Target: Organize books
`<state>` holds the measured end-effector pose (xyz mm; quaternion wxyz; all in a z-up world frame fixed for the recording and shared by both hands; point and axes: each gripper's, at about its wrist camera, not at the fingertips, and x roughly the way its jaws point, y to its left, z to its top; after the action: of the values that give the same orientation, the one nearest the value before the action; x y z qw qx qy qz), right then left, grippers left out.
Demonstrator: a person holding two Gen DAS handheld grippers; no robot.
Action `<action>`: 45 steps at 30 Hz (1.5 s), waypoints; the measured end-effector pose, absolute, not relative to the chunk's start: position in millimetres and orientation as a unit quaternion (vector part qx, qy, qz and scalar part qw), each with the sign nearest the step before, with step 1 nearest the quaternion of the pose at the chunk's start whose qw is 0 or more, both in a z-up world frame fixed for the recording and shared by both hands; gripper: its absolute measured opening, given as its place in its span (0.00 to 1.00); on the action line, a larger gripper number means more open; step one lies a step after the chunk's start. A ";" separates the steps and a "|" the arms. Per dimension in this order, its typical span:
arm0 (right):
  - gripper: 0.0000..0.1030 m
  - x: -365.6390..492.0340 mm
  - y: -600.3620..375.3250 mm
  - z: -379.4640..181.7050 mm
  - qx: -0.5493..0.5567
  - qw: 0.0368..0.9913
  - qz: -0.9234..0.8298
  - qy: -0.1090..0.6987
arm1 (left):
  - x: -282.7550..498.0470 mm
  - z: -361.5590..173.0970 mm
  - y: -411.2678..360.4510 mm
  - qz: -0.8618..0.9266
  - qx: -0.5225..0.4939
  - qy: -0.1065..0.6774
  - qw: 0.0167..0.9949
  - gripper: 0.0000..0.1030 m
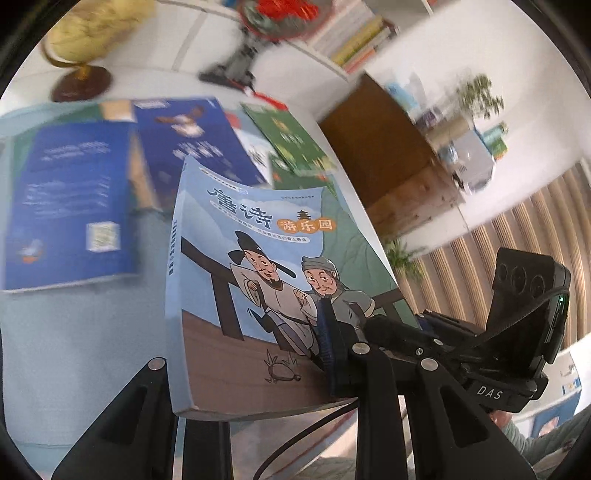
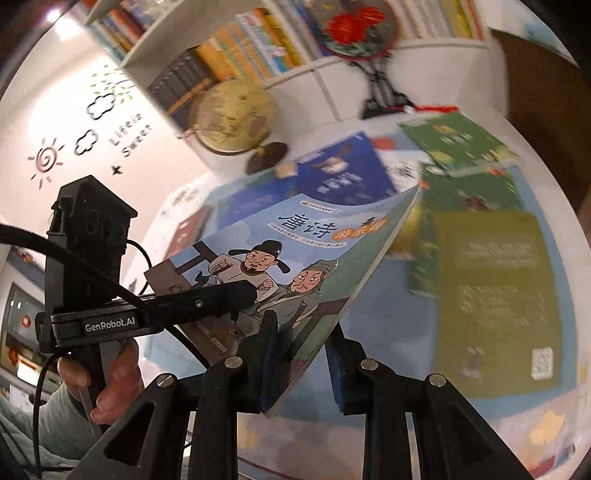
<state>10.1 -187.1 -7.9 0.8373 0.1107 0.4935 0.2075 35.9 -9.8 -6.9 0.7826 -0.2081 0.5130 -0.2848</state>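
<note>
A light-blue cartoon-cover book [image 1: 258, 280] is held up off the table, tilted. It also shows in the right wrist view [image 2: 295, 254]. My left gripper [image 1: 255, 373] is shut on its lower edge. My right gripper [image 2: 303, 354] is shut on its lower right edge; in the left wrist view that gripper [image 1: 332, 350] clamps the book from the right. Several books lie flat on the table: two dark-blue ones [image 1: 70, 210] [image 1: 188, 140], green ones [image 1: 291, 140] [image 2: 458, 144], and an olive one [image 2: 495, 295].
A globe [image 2: 232, 118] on a dark base and a red fan ornament [image 2: 351, 26] on a black stand sit at the back of the round white table [image 2: 561, 229]. White shelves with upright books [image 2: 236, 48] stand behind. A wooden floor [image 1: 388, 147] lies beyond the table edge.
</note>
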 end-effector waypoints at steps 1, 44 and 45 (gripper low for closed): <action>0.24 15.1 -172.9 -5.7 0.107 0.838 0.217 0.490 | 37.1 -3.1 4.9 -0.275 -0.210 0.506 0.790 0.21; 0.27 171.9 199.0 -148.3 0.084 0.756 0.322 0.564 | 84.5 -120.6 372.1 -0.061 -0.339 0.608 0.715 0.39; 0.27 170.7 200.4 -150.4 0.079 0.756 0.321 0.565 | 79.9 -121.3 373.5 -0.059 -0.342 0.611 0.711 0.39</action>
<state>170.7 200.4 -150.4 0.7559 0.0793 0.5652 0.3207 79.9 373.5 -121.3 0.7113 -0.3420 0.6112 -0.0589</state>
